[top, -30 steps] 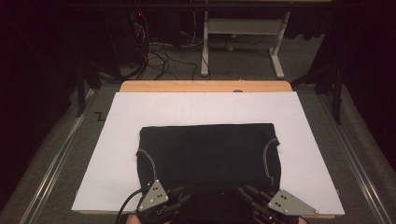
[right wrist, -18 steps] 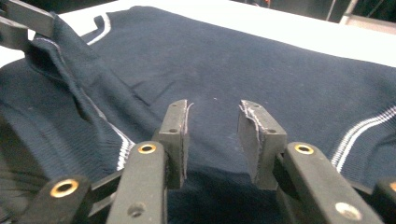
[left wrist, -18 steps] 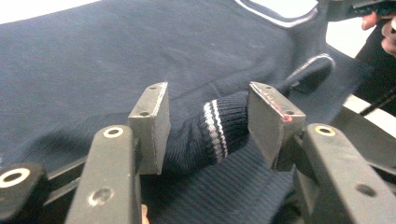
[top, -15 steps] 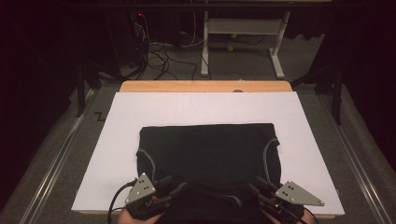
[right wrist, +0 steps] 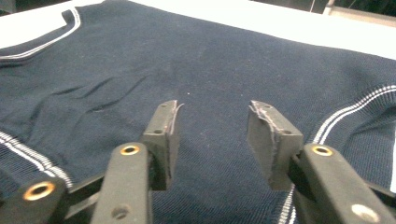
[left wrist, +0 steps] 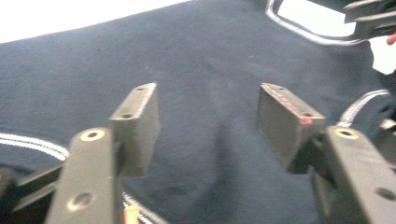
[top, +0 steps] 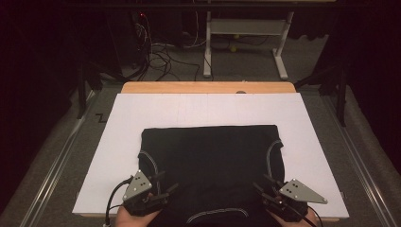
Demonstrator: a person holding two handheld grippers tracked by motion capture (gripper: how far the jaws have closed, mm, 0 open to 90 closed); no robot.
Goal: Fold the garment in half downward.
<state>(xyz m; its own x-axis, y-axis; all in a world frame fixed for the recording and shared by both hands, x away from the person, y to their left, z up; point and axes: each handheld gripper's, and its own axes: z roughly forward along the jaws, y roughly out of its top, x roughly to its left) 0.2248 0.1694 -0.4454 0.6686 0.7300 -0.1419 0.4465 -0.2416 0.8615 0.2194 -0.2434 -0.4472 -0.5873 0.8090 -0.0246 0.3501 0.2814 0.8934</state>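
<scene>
The dark navy garment [top: 210,165] lies folded and flat on the white sheet [top: 208,111] covering the bench [top: 208,87], toward the near edge and roughly centred. Its white-piped neckline [top: 215,216] faces the person, and the folded edge faces the far side. The folded shape is somewhat wider than deep, so its long axis runs left to right across the bench; the piped armhole curves sit at either side. Risk, as judged: the cloth is soft and layered, so a gripper closing on the top layer alone would drag the fold open or bunch it; shallow creases already show near the right gripper in its own view. Uneven pulls from the two sides would skew the fold off square. The left gripper [top: 158,194] stands at the near left corner, jaws apart, having just been opening, with fabric below but nothing pinched between the pads. The right gripper [top: 265,191] stands at the near right corner, likewise spread and just opened, holding nothing.
</scene>
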